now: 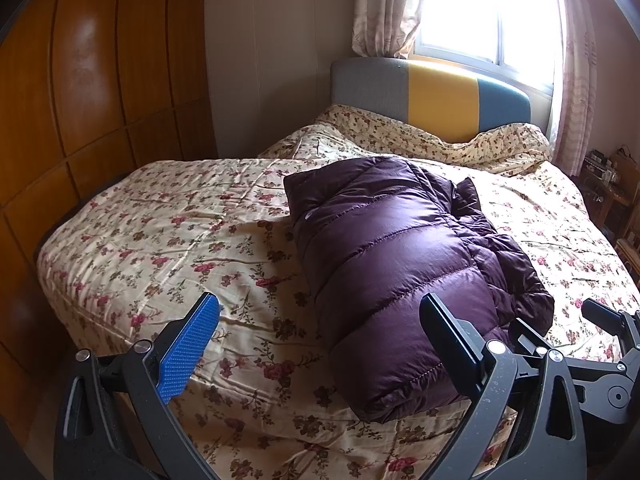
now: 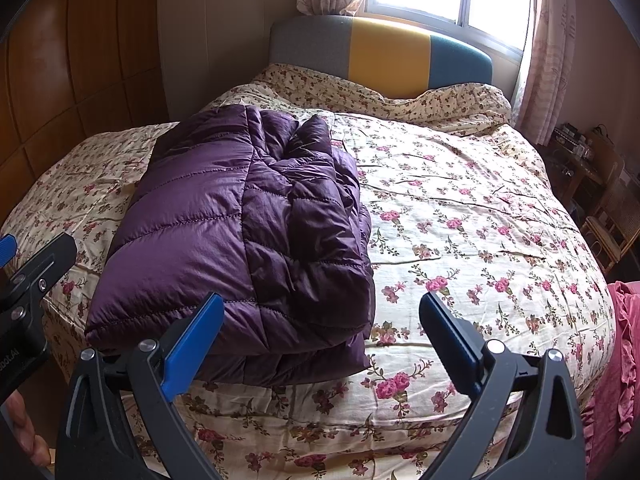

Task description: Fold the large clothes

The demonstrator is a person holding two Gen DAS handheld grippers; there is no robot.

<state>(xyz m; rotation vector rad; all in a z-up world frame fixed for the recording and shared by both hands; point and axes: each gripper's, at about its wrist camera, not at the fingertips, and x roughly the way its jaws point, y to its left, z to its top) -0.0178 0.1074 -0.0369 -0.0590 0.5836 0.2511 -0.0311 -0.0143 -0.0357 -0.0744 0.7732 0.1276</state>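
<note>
A purple quilted down jacket (image 1: 404, 256) lies folded into a thick bundle on the floral bedspread (image 1: 180, 248). It also shows in the right wrist view (image 2: 240, 236), on the bed's left half. My left gripper (image 1: 320, 304) is open and empty, held above the near end of the bundle, with the jacket's left edge between its fingers. My right gripper (image 2: 320, 304) is open and empty, above the jacket's near right corner. The right gripper's body shows at the right edge of the left wrist view (image 1: 608, 344), and the left gripper's at the left edge of the right wrist view (image 2: 28, 280).
The bed has a grey, yellow and teal headboard (image 1: 432, 96) under a bright window (image 1: 488, 8) with curtains. A wooden wardrobe (image 1: 80, 80) stands left of the bed. A wooden chair and cluttered table (image 2: 600, 184) stand to the right. Pink ruffled fabric (image 2: 616, 360) hangs at the bed's near right corner.
</note>
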